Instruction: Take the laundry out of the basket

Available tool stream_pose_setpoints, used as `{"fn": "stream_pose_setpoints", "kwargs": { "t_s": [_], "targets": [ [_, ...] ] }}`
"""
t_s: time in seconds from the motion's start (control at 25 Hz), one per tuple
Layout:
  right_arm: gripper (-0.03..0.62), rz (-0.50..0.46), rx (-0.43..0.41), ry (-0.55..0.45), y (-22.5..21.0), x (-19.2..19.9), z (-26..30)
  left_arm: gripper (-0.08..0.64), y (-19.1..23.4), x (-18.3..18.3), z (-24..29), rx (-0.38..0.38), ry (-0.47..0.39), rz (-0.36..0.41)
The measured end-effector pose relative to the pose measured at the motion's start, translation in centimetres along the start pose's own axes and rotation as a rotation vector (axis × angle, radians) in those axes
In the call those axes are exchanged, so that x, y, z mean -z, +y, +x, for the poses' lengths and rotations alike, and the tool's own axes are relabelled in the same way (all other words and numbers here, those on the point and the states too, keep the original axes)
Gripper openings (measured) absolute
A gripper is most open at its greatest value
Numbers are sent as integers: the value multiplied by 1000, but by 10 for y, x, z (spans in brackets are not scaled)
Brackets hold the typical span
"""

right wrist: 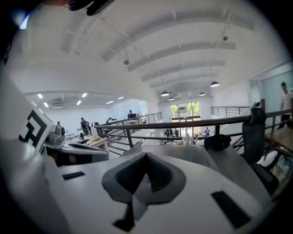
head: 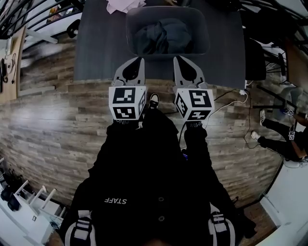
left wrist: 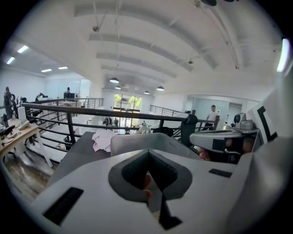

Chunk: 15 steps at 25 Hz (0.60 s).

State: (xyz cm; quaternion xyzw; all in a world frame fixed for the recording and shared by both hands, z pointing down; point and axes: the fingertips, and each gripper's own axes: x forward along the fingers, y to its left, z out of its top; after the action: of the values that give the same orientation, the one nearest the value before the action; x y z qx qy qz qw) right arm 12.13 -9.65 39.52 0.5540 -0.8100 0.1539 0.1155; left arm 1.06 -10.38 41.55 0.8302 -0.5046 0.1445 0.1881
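Observation:
A grey basket stands on the dark table with dark laundry bundled inside it. My left gripper and right gripper hang side by side at the table's near edge, just short of the basket's front wall. Both are shut with nothing between their jaws. In the left gripper view the basket rises right behind the closed left gripper. Seen along the right gripper, the basket's rim is just as close. The basket's wall hides the laundry in both gripper views.
A pale pink cloth lies on the table behind the basket, also seen in the left gripper view. A black chair stands right of the table, a white cable runs over the wooden floor, and a railing runs behind the table.

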Motion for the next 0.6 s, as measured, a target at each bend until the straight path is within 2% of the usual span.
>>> {"fn": "stream_pose_setpoints", "kwargs": {
  "t_s": [0.12,0.24,0.6],
  "targets": [
    [14,-5,-4,18,-1,5,18,-3,15,5,13,6,27,-18],
    [14,-51,8,58,-2,9,34,-3,27,10,28,29,61,-25],
    [15,-143,-17,183,-25,9,99,-3,57,0,80,50,125,-29]
  ]
}}
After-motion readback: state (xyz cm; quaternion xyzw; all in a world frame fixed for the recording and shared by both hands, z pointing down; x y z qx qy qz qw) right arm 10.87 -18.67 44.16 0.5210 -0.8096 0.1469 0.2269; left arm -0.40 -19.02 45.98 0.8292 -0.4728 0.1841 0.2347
